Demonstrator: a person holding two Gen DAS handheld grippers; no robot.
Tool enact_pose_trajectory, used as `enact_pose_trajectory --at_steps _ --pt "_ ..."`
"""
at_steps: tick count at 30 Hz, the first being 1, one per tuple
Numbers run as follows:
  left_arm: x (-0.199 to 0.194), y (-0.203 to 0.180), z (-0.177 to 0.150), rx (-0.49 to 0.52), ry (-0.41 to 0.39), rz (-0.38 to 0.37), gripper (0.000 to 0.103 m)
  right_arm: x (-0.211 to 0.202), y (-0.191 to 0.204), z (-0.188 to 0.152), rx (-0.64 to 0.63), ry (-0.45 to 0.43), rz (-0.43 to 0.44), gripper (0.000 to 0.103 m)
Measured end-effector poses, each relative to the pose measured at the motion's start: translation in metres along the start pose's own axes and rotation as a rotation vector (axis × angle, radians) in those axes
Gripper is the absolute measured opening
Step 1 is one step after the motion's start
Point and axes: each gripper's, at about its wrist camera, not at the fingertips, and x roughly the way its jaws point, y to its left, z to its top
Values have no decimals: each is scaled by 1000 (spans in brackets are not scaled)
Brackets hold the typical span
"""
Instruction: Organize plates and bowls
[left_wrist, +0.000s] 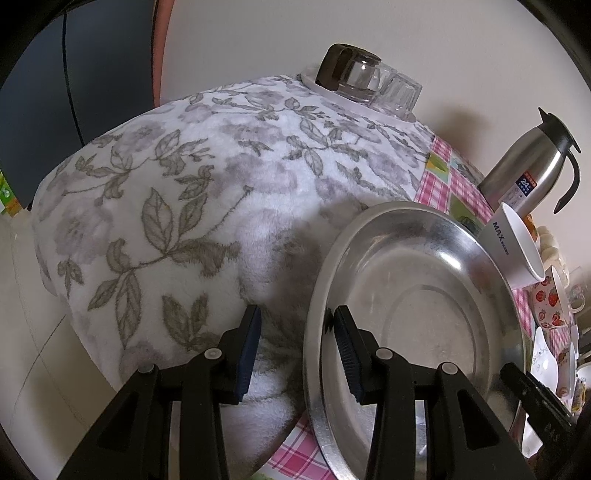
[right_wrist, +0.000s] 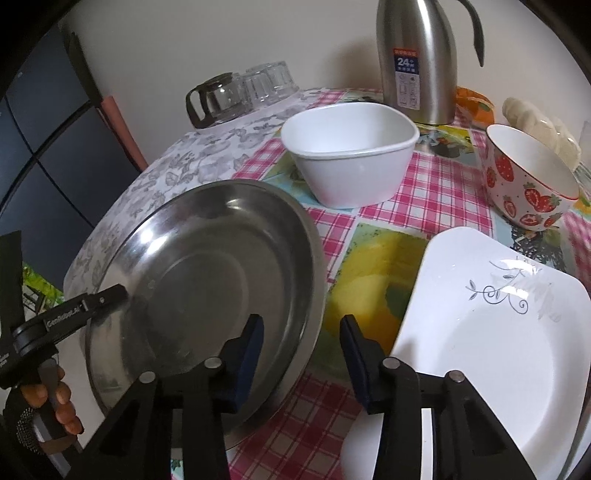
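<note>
A round steel plate (left_wrist: 424, 295) (right_wrist: 207, 266) lies partly on the floral towel (left_wrist: 184, 184), partly on the pink checked tablecloth (right_wrist: 424, 199). My left gripper (left_wrist: 299, 332) is open astride its left rim, one finger inside the plate, one over the towel. My right gripper (right_wrist: 303, 339) is open astride the opposite rim, its left finger inside, its right finger over the cloth. No pads visibly press the rim. A white square bowl (right_wrist: 351, 155), a strawberry-patterned bowl (right_wrist: 524, 184) and a white square plate (right_wrist: 498, 350) with a blue vine stand to the right.
A steel thermos jug (right_wrist: 417, 62) stands at the back by the wall. An upturned glass pot and glasses (left_wrist: 351, 74) sit on a tray at the towel's far corner. A person's hand (right_wrist: 55, 402) holds the left gripper at the table's left edge.
</note>
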Motion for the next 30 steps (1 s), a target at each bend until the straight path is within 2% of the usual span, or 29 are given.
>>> enact_pose_trajectory --at_steps 3,7,13,19,21,25,28,30 --pt "1 1 1 -1 -1 -5 43 0 -4 1 16 -6 -17 35" --pt "1 1 1 -2 -2 -5 43 0 0 2 -4 -5 -37 31" --pt "0 0 0 1 2 -2 43 7 13 -1 -67 11 -16 30" --pt "1 -5 1 26 11 25 43 7 12 -3 -64 7 -12 23" --pt "1 -5 1 27 13 24 41 6 12 -3 -66 2 -7 21" --pt "-1 -4 1 31 25 9 29 0 13 -1 -69 -17 9 21" --pt "-10 -8 0 43 19 -12 27 -8 19 1 -90 -36 8 21" --pt "-15 -12 0 57 16 9 27 -13 23 3 -99 -49 15 21"
